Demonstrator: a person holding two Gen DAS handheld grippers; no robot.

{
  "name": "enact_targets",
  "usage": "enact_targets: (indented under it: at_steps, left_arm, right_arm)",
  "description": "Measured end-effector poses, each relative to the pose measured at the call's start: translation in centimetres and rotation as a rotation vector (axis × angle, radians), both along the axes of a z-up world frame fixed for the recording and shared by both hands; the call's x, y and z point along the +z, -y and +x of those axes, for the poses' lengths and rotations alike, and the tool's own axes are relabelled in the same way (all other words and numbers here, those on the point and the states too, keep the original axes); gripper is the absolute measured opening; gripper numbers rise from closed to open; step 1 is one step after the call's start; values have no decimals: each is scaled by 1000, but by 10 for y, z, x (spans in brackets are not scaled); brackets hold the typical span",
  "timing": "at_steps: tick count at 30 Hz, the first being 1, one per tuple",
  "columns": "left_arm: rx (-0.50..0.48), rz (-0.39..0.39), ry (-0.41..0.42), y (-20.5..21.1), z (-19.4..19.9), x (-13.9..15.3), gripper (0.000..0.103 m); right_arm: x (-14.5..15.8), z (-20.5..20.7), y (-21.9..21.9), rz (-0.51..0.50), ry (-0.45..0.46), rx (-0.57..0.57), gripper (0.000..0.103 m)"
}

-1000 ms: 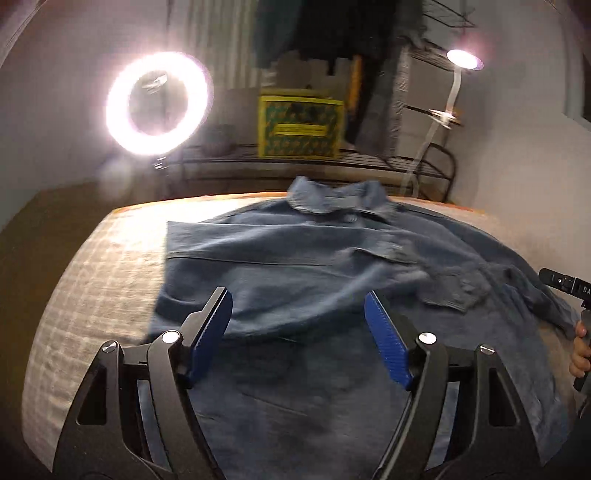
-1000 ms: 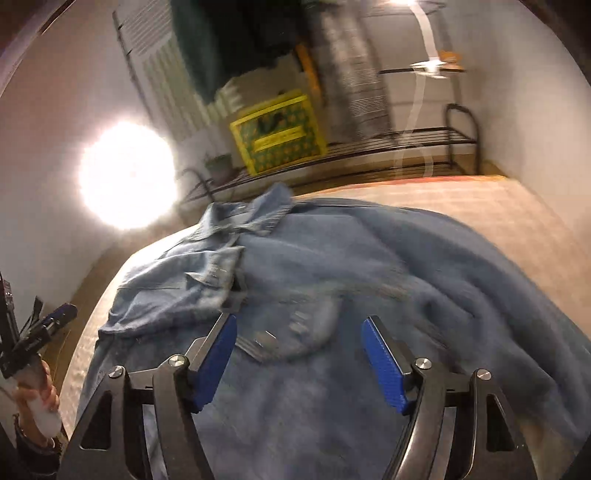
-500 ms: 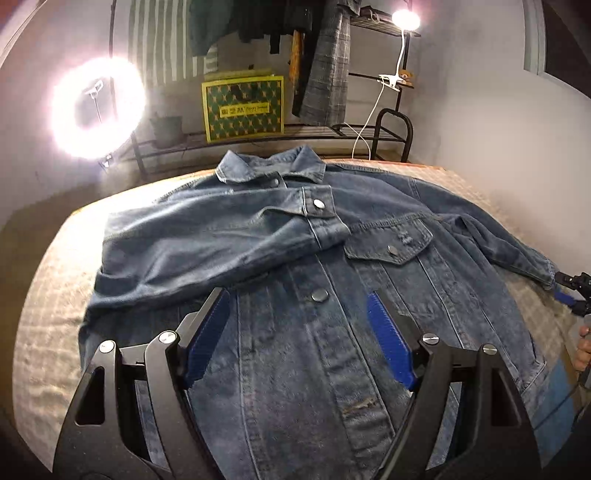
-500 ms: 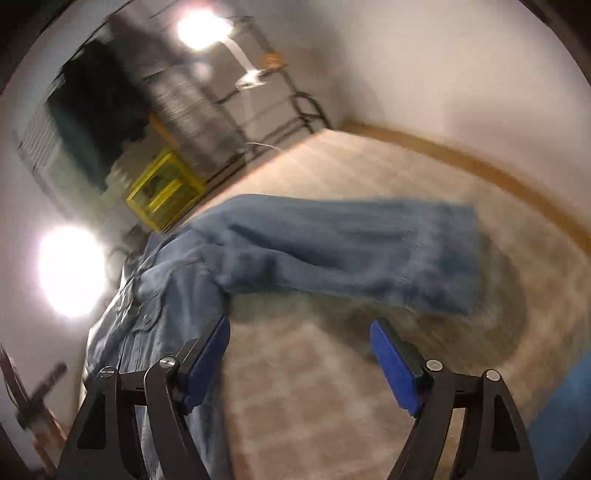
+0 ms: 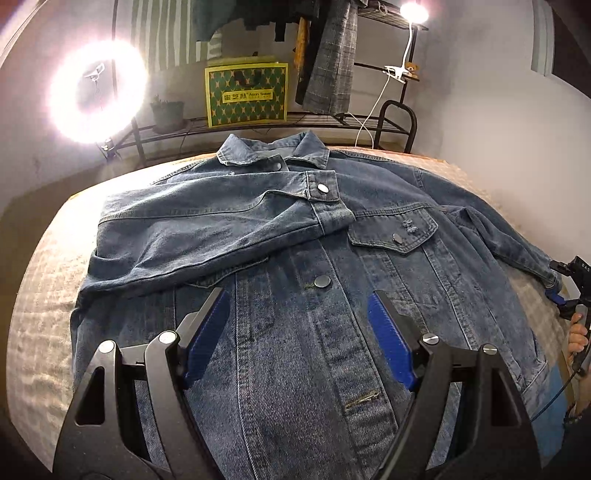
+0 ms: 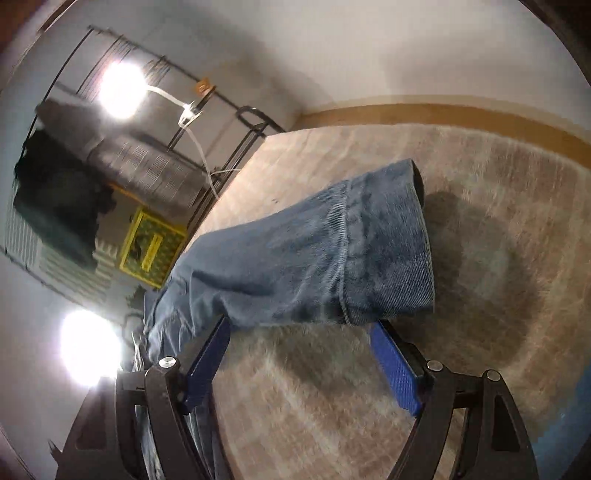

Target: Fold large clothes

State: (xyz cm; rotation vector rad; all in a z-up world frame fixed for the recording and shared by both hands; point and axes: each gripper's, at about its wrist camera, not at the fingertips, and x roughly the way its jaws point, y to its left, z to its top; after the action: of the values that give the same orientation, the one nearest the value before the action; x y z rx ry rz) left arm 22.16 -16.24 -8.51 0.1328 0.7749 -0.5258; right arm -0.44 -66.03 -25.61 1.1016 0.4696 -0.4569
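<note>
A blue denim jacket (image 5: pixel 332 332) lies front up on the bed, collar at the far end. One sleeve (image 5: pixel 207 229) is folded across its chest. My left gripper (image 5: pixel 297 295) hovers open over the jacket's lower front, with nothing between its pads. The other sleeve runs out to the right, and its cuff (image 6: pixel 388 251) lies flat on the bedcover. My right gripper (image 6: pixel 300 326) is rolled sideways and open, its fingertips at the near edge of that cuff without pressing on it. In the left wrist view the right gripper (image 5: pixel 558 283) shows at the right edge, held by a hand (image 5: pixel 578 336).
The beige checked bedcover (image 5: pixel 40 295) reaches a wall on the right. Behind the bed a black rack (image 5: pixel 258 123) bears a yellow-green box (image 5: pixel 246 94) and a plant pot (image 5: pixel 168 114). Clothes (image 5: pixel 328 55) hang above it. A ring light (image 5: pixel 96 92) and a clamp lamp (image 5: pixel 413 13) glare.
The right gripper has swung from over the jacket's middle out to the right sleeve cuff, rolling sideways and dropping. The left gripper has shifted slightly nearer over the front; the folded sleeve has settled.
</note>
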Motion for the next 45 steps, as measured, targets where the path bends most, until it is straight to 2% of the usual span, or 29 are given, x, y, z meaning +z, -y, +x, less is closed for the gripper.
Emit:
enact_targets:
  at_steps: [5,9,10,11,14,18,20,24,27,32,39,45]
  left_arm:
    - [-8,8,-3,4,4,-3,79]
    - [-13,11,-14,6,8,-5,79]
    - [-13,13,-15,5,10,-5,79]
    - [-14,16,-12,5,10,-5,79]
    - [-11,32,4,3,15,-3,79]
    - [-4,43,10,0,27,-3,79]
    - [6,41,7,-2,36,-3,79]
    - [41,11,-17,-13,55,-4,79]
    - [68,8,-12,-22,65,-2,79]
    - [121,-34,-18,-47,81,3,79]
    - [206,-96,-23,-95,98,10,79]
    - [274,-119,-21,-130,111,10,79]
  right_arm:
    - [-3,7,3,64,67,-50,79]
    - [-3,25,8,67,51,-79,70]
    - [0,31,10,46,35,-78,66]
    - [3,37,12,17,10,-77,57]
    - [18,54,17,-102,-55,-51,26]
    - [46,69,26,-250,-106,-44,10]
    - [68,81,30,-345,-127,-37,7]
    - [107,98,29,-458,-114,-15,6]
    - [143,119,14,-580,-104,19,5]
    - [183,155,-25,-708,-82,100,5]
    - [210,220,-117,-867,-56,296,5]
    - [203,282,-210,-970,-65,493,5]
